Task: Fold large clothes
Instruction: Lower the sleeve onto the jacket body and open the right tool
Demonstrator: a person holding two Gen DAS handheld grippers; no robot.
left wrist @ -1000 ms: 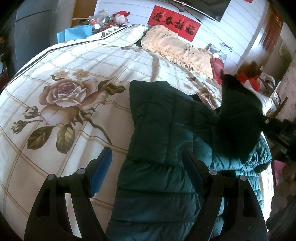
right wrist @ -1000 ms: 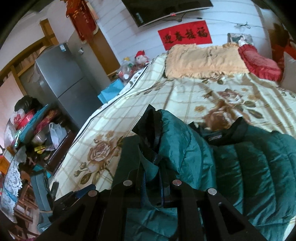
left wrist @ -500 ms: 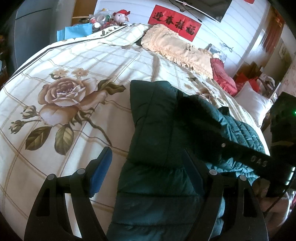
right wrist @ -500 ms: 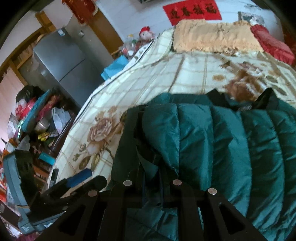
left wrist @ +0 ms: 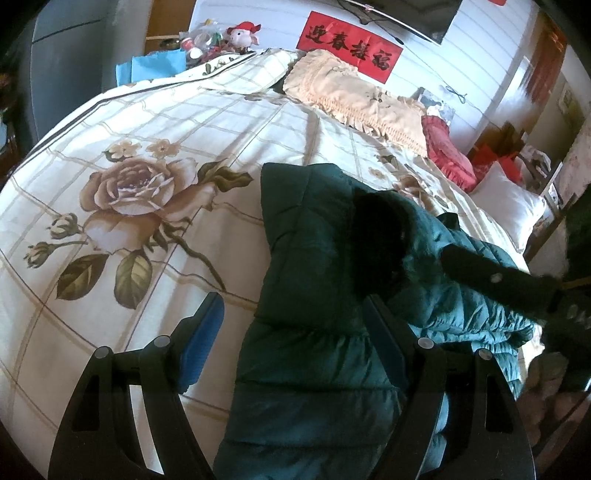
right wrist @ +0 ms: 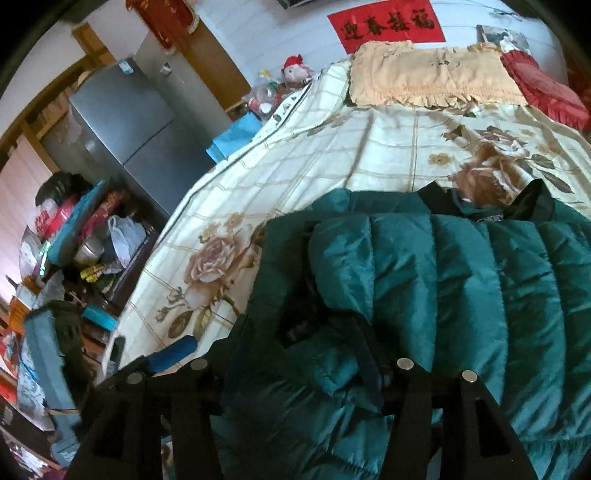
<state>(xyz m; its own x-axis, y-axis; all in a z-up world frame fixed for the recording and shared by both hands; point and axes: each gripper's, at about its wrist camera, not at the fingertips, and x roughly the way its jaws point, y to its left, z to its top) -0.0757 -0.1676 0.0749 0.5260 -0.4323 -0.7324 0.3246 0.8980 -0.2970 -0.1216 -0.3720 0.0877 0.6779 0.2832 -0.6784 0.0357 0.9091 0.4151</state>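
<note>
- Right wrist view: my right gripper (right wrist: 295, 343) has just been letting its jaws out; they stand part-way apart, with a bunched fold of the green puffer jacket (right wrist: 461, 280) lying loose between them, no longer pinched.
- My left gripper (left wrist: 291, 332) is spread wide over the jacket's near edge, one blue-padded finger (left wrist: 201, 341) out over bare cover, the other over the quilting; nothing is clamped in it.
- The jacket lies on the near part of the bed cover (left wrist: 147, 147), the one printed with roses; its sleeve (right wrist: 343, 266) is laid across the body and its dark collar (right wrist: 439, 199) points toward the pillows.
- I judge the step in hand to be the release of that sleeve fold onto the body of the jacket.
- Next I would lift the right claw clear without dragging the slippery fabric, then take a fresh hold on a hem or side edge for the next fold; the padding is springy, so the fold may creep open.
- Writing: the red banner (right wrist: 388, 24) on the white wall carries black Chinese characters that I read as 迎春接福.
- White lettering shows on my right gripper where it enters the left wrist view, too blurred to read.
- The grey fridge (right wrist: 122, 122) has a small sticker near its top, too small to make out.
</note>
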